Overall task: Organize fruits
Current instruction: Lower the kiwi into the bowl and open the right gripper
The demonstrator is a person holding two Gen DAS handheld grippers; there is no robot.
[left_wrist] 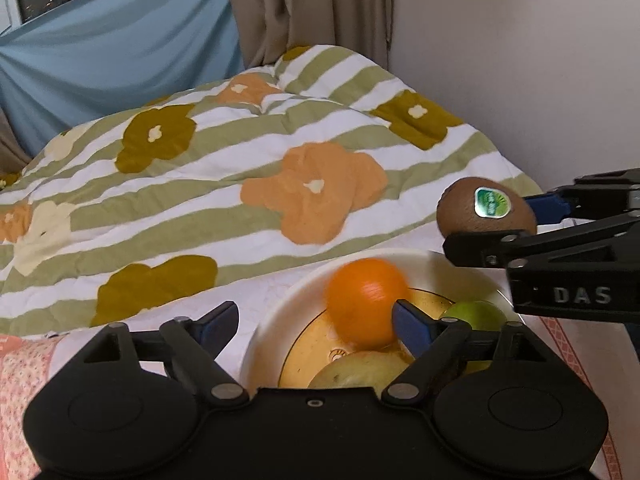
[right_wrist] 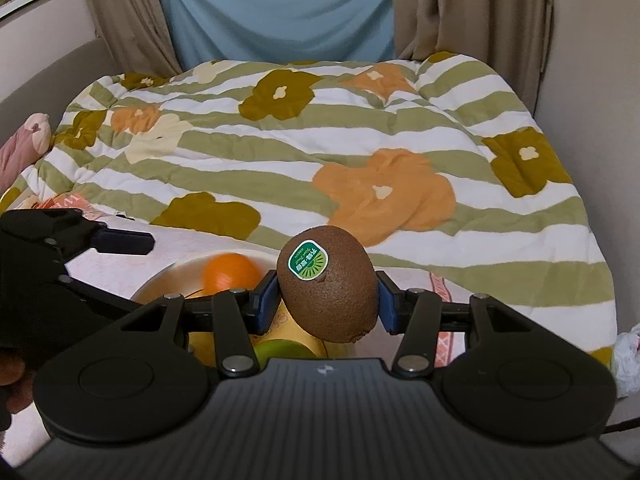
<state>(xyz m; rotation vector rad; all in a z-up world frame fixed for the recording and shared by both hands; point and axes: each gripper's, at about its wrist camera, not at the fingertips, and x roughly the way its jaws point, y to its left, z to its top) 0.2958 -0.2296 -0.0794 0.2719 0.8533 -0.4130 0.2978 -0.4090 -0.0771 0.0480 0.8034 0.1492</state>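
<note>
My left gripper (left_wrist: 316,320) stands open over a white bowl (left_wrist: 272,312) with a yellow inside. An orange (left_wrist: 366,300), blurred, lies in the bowl between the fingers; it is close to the right blue pad and far from the left one. A green fruit (left_wrist: 476,314) and a pale yellow-green fruit (left_wrist: 360,370) also lie in the bowl. My right gripper (right_wrist: 328,300) is shut on a brown kiwi (right_wrist: 328,288) with a green sticker, held above the bowl's (right_wrist: 160,280) right side. The kiwi (left_wrist: 486,210) also shows in the left wrist view.
The bowl rests on a pink patterned cloth (left_wrist: 24,364) on a bed. Beyond it lies a green-striped flowered quilt (right_wrist: 320,140). A wall (left_wrist: 520,60) runs close on the right, with curtains (right_wrist: 280,8) behind. A white plastic bag (right_wrist: 628,360) lies at the right edge.
</note>
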